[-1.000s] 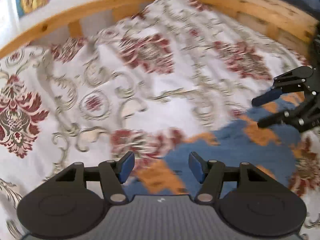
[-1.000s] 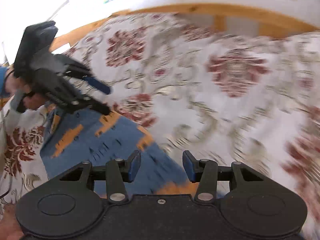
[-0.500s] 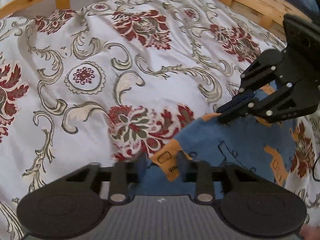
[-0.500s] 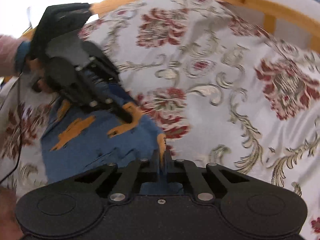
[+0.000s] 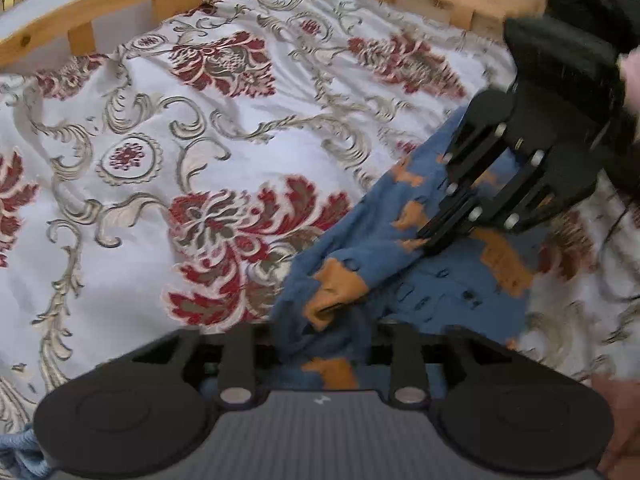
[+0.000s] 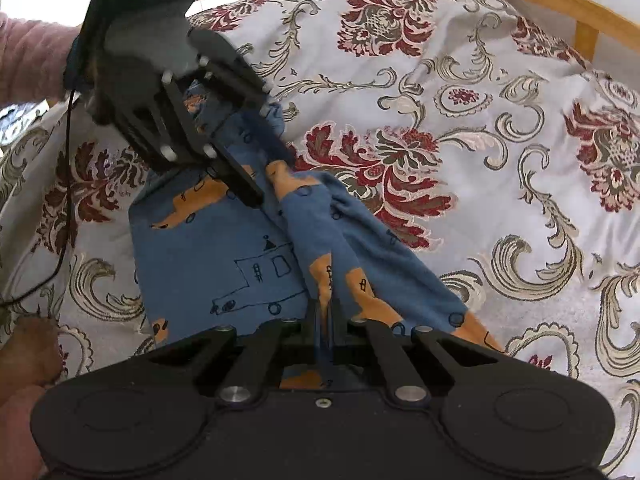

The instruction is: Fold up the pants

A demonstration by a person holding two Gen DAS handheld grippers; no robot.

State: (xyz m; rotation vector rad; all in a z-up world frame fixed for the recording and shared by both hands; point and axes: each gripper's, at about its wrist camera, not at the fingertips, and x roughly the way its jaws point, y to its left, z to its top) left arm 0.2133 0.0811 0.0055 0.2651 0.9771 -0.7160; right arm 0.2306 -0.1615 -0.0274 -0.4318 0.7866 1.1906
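Note:
Blue pants (image 6: 224, 256) with orange patches and drawn vehicles lie on a floral bedspread. My left gripper (image 5: 324, 336) is shut on one edge of the pants (image 5: 400, 240), with cloth bunched between the fingers. My right gripper (image 6: 324, 320) is shut on another edge, with a ridge of cloth stretched taut between the two. The right gripper also shows in the left wrist view (image 5: 440, 232), lifting the fabric. The left gripper also shows in the right wrist view (image 6: 264, 176), pinching the far end.
The white bedspread (image 5: 160, 160) with red flowers and grey scrolls covers the bed. A wooden bed frame (image 5: 120, 4) runs along the far edge and also shows in the right wrist view (image 6: 560, 0). A thin black cable (image 6: 68, 184) hangs at left.
Both grippers went from open above the pants to shut on the edge. The edge has since lifted off the bed and the cloth pulls taut between them.

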